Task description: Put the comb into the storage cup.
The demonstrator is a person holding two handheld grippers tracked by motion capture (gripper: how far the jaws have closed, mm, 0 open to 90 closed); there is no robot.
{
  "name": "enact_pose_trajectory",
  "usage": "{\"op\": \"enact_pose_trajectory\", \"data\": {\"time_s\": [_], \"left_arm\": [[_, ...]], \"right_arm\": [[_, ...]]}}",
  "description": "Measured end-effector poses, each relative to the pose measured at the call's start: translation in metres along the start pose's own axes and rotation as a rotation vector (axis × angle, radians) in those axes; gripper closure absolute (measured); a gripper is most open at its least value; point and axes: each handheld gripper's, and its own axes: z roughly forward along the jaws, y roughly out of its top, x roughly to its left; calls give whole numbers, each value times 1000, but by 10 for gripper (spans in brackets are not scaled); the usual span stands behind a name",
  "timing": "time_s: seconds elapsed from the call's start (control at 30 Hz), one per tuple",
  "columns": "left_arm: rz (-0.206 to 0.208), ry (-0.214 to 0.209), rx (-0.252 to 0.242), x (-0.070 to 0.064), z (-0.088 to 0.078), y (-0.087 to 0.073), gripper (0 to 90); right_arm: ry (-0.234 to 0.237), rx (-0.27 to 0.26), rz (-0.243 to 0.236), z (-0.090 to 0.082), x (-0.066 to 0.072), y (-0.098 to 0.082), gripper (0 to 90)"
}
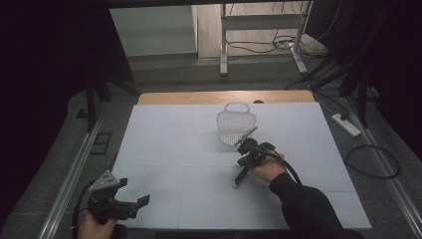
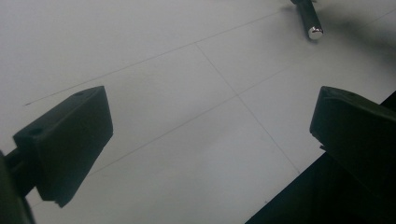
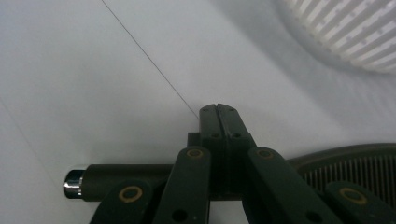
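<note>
On the white table point(image 1: 169, 149), the right claw point(image 3: 218, 108) hides the skimmer's point(image 3: 140, 176) neck.

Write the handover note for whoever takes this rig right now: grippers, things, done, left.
Right gripper: jaws closed around the handle of the dark strainer, by the white basket.
Left gripper: open, empty, hovering over the table's near-left corner.
Things: the strainer's mesh head sits at the basket's near rim, its handle pointing back toward the person.
Done: strainer gripped.
Left: probably moving the strainer; its destination isn't evident.
</note>
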Motion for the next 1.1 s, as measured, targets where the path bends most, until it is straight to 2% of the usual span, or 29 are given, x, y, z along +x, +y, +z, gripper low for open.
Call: {"op": "enact_pose_trajectory", "data": {"time_s": [0.27, 0.57, 0.83, 1.1], "left_arm": [[-1, 0, -2, 0, 0, 0, 0], [-4, -2, -3, 0, 0, 0, 0], [-4, -2, -4, 0, 0, 0, 0], [-4, -4, -6, 0, 0, 0, 0]], "right_arm": [[-4, 11, 14, 4, -4, -4, 893], [-3, 19, 17, -3, -1, -13, 893], [24, 12, 34, -12, 1, -26, 893], [37, 21, 26, -19, 6, -39, 893]]}}
